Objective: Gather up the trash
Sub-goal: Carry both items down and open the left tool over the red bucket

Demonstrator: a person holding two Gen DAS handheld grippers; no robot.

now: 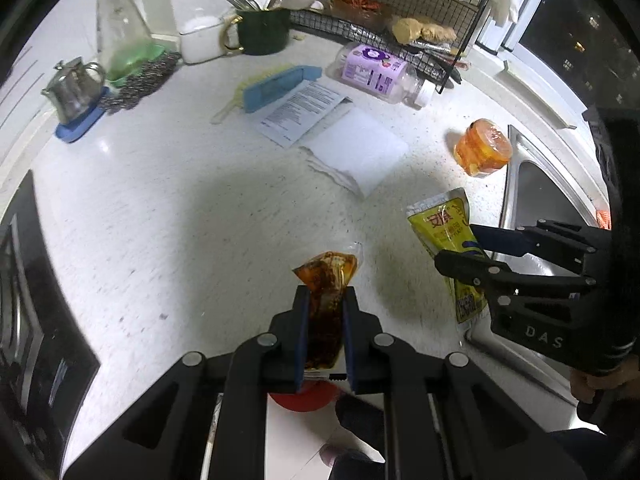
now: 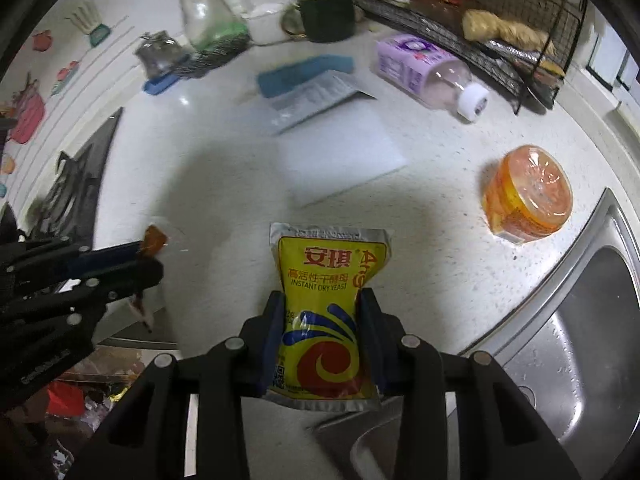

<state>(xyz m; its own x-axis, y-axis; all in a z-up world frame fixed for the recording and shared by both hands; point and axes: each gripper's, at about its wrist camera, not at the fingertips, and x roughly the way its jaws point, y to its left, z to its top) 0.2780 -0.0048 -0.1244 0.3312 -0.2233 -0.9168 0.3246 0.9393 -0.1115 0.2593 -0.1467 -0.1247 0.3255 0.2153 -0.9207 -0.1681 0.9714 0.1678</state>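
My left gripper (image 1: 326, 294) is shut on a clear sauce sachet (image 1: 326, 300) of brown-red oil and holds it above the white counter. It also shows at the left of the right wrist view (image 2: 154, 240). My right gripper (image 2: 322, 300) is shut on a yellow instant dry yeast packet (image 2: 324, 312) and holds it above the counter near the sink edge. The packet also shows in the left wrist view (image 1: 444, 222). Loose on the counter lie an orange plastic tub (image 2: 526, 194), a toppled purple-label bottle (image 2: 424, 72), a folded leaflet (image 2: 316, 94) and a white napkin (image 2: 340, 156).
A steel sink (image 2: 576, 340) lies to the right. A wire rack (image 2: 500, 12), a green mug of utensils (image 2: 326, 18), a glass carafe (image 2: 208, 12), a small steel teapot (image 1: 74, 88) and a blue brush (image 1: 280, 86) line the back. A bin of rubbish (image 2: 88, 392) sits below left.
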